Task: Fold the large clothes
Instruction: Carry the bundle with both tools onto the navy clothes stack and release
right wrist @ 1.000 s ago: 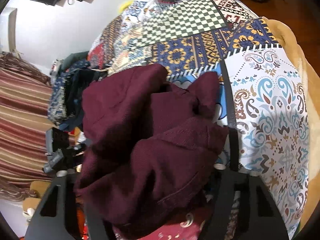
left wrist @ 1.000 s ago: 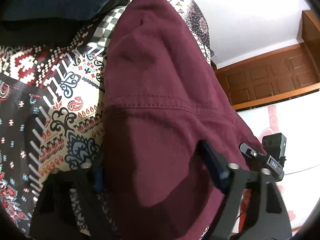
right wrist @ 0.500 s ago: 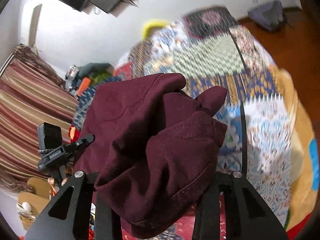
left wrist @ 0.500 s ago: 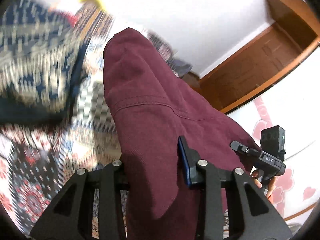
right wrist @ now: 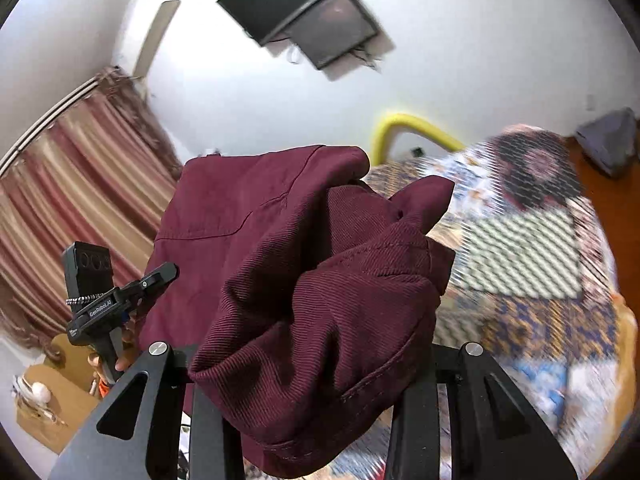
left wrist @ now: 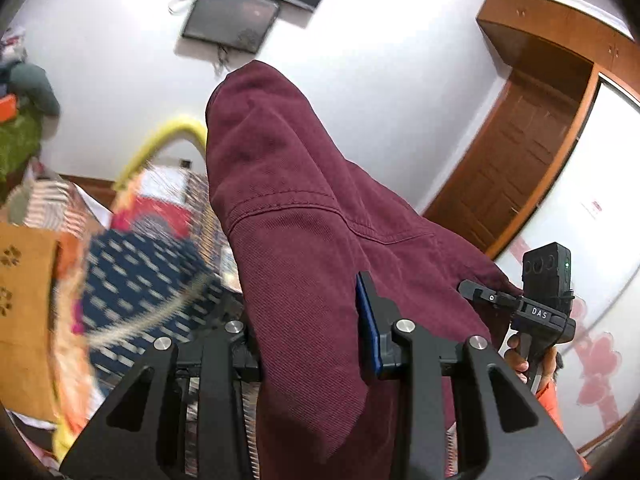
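A dark maroon garment (left wrist: 304, 216) hangs lifted above the bed, stretched between both grippers. In the left wrist view my left gripper (left wrist: 304, 320) is shut on a fold of it; the blue pad (left wrist: 366, 320) presses the cloth and the other finger is hidden behind it. In the right wrist view a bunched edge of the maroon garment (right wrist: 320, 288) fills my right gripper (right wrist: 312, 360), which is shut on it with both fingertips covered. Each view also shows the other gripper, held by a hand: the right gripper (left wrist: 536, 312) and the left gripper (right wrist: 108, 300).
The bed's patchwork quilt (right wrist: 520, 260) lies below, motion-blurred, with a yellow tube (right wrist: 420, 124) at its far end. A dark screen (left wrist: 232, 20) hangs on the white wall. A wooden door (left wrist: 520, 160) stands at the right, a striped curtain (right wrist: 80, 184) at the left.
Both grippers closed on the maroon garment and rose, lifting it off the quilt. Both views swung up from the bed toward the wall and screen.
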The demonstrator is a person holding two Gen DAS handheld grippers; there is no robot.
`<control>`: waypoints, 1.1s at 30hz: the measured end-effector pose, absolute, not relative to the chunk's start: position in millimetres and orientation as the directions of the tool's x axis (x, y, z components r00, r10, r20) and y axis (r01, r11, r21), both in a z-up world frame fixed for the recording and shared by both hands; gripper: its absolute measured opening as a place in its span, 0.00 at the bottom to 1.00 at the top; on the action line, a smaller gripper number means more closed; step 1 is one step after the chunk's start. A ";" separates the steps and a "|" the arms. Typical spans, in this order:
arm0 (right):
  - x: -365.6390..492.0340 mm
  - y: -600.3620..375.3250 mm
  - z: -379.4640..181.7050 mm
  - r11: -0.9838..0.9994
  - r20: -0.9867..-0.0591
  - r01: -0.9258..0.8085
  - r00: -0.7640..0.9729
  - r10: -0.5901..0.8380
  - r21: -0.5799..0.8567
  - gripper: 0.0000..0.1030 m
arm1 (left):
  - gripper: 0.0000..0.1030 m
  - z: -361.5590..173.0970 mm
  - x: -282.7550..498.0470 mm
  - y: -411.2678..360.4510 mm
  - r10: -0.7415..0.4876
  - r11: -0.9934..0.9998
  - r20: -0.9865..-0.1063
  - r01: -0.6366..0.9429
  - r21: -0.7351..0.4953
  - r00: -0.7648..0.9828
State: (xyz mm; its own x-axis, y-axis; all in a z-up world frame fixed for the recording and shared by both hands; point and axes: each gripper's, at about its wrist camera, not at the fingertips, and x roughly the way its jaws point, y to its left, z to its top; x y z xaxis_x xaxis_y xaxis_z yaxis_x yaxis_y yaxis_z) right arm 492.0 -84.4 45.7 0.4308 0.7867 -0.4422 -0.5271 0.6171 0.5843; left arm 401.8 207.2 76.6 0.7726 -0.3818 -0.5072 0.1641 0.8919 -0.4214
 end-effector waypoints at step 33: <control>551.3 14.7 -67.5 0.737 -0.665 -0.447 0.340 0.665 0.508 0.48 | 0.69 -47.9 454.2 349.5 -0.003 0.955 -0.735 -0.216 -0.204 0.678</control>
State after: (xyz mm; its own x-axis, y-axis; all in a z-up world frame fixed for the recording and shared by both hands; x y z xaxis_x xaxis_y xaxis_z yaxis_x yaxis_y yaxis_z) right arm 551.3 14.7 -67.5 0.3399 0.6647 -0.6653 -0.4470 0.7366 0.5076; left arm 454.2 349.5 -47.9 0.6778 -0.0035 -0.7353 -0.2164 0.9548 -0.2040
